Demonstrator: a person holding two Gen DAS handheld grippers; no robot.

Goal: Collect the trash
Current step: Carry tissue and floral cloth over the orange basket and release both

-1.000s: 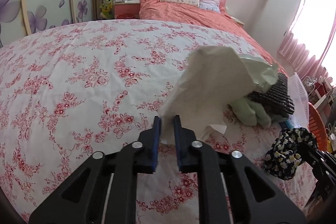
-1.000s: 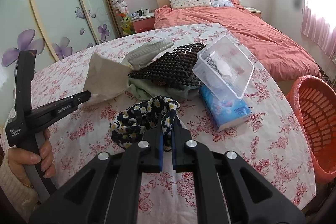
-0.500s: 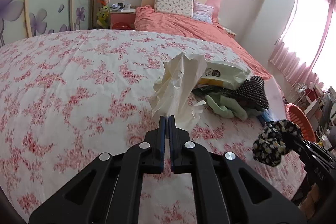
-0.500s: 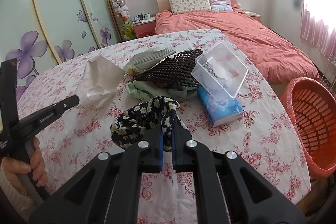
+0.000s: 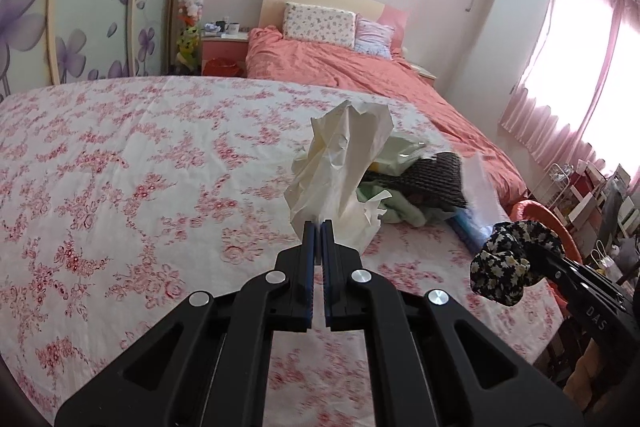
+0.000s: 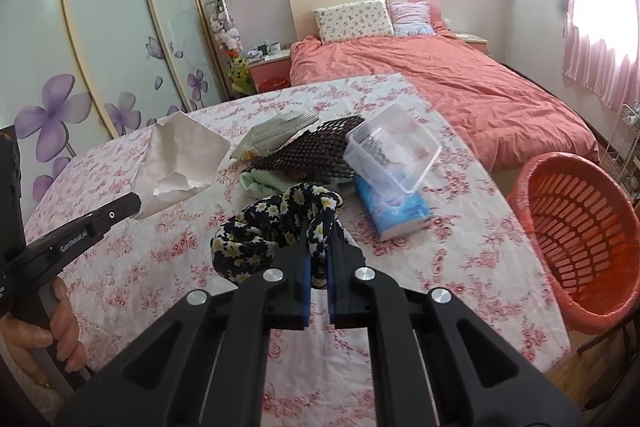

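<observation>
Tongs on both sides are clamped tight at this point: the left tongs (image 5: 318, 227) pinch a crumpled cream paper (image 5: 340, 167) by its lower end, and the right tongs (image 6: 318, 227) are closed on a dark floral scrunchie (image 6: 276, 227). Both pieces hang off the desk (image 6: 460, 247), above its near part, with the rest of the pile (a clear plastic tray (image 6: 394, 151), a blue tissue pack (image 6: 394, 211), some black mesh (image 6: 312, 151)) sitting toward the far right edge. The red basket (image 6: 580, 235) stands just off the desk's right edge, so that looks like where this stuff goes. To do it well, probably swing the right one over first since it's nearer, keep the grip shut until the item is fully above the rim, and carry the paper high enough not to drag across the pile. The paper stands roughly upright, long axis running up and away from the pinch point, loose top leaning toward the far edge. The scrunchie is a floppy loop, drooping left of the pads, no real long axis.
</observation>
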